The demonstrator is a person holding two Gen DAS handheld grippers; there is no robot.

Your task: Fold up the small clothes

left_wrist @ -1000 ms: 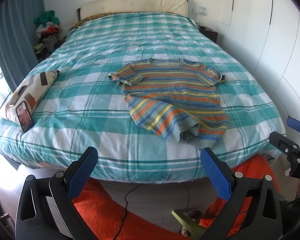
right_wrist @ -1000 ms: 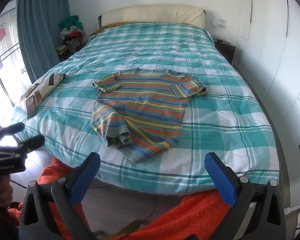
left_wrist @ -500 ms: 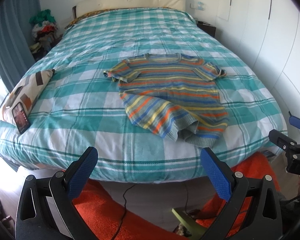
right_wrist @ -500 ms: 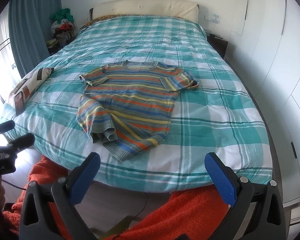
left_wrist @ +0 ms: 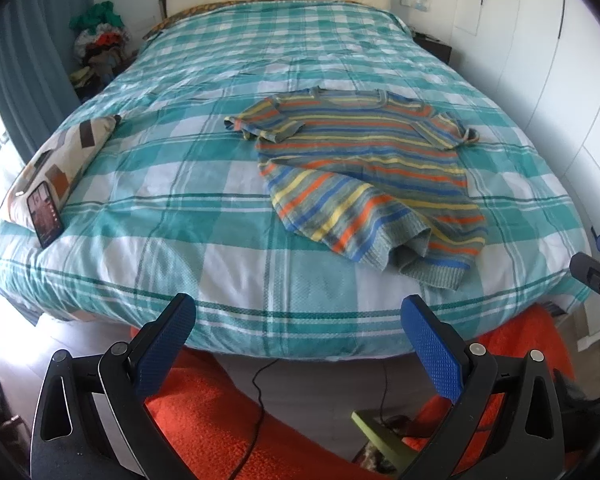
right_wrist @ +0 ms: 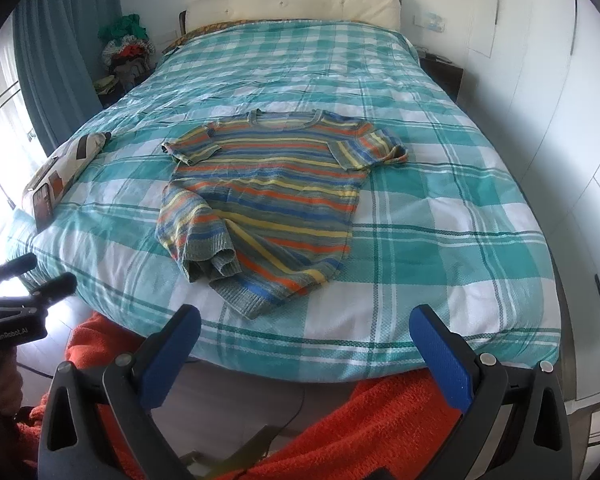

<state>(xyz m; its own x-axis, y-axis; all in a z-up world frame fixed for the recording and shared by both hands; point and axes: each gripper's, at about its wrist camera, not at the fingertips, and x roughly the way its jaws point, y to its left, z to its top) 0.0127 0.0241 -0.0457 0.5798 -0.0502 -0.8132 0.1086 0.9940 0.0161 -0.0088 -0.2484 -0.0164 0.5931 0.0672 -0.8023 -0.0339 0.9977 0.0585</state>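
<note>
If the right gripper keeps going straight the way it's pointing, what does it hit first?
Most likely the near edge of the checked bedspread. The open right gripper hangs short of the bed; the striped sweater lies further on and slightly left. Depth is uncertain.

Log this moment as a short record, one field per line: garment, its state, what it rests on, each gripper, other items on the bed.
garment: striped short-sleeve sweater
state: spread out with neckline toward the headboard, lower-left hem corner turned up and bunched
surface: teal checked bedspread
left gripper: open, empty, short of the bed edge
right gripper: open, empty, short of the bed edge
other items: patterned pillow at the bed's left edge, phone leaning on it
floor: orange rug below the grippers
</note>
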